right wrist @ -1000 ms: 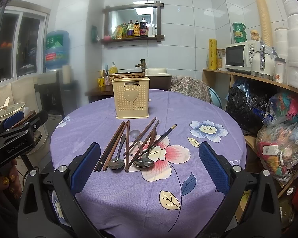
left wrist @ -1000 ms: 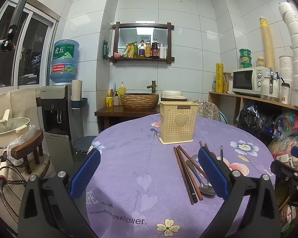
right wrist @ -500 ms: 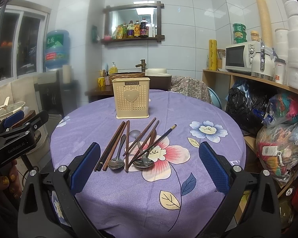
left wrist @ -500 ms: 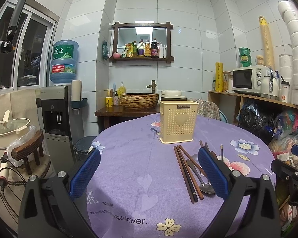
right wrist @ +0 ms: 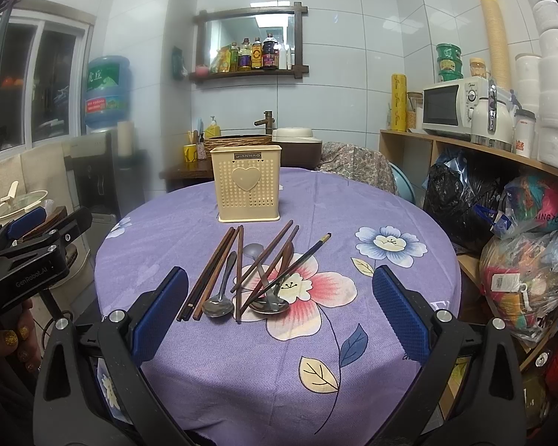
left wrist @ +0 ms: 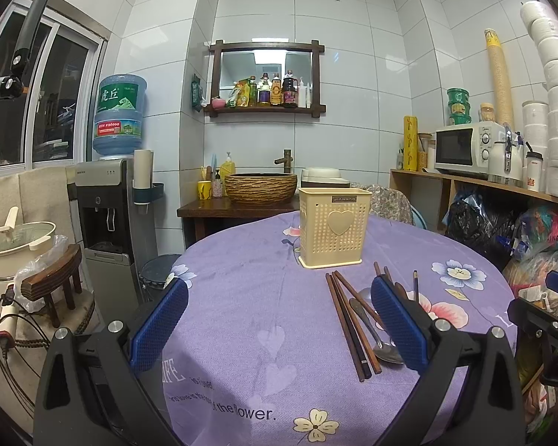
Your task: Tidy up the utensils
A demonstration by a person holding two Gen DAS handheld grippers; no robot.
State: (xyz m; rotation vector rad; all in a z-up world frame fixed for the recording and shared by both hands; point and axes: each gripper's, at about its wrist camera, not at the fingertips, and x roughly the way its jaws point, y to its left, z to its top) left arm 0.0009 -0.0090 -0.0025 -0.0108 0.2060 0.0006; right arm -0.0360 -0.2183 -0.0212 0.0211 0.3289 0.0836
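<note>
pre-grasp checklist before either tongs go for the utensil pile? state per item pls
1. Left tongs open and holding nothing: ok.
2. Right tongs open and holding nothing: ok.
3. Utensil holder upright on the purple tablecloth, top clear: ok.
4. Holder's inside free: cannot tell, the views do not look into it.
5. Pile easy to single out: not ok. Chopsticks lie crossed over the spoons; the dark chopstick with the pale tip lies across the others.
6. Path from pile to holder free of clutter: ok.
</note>
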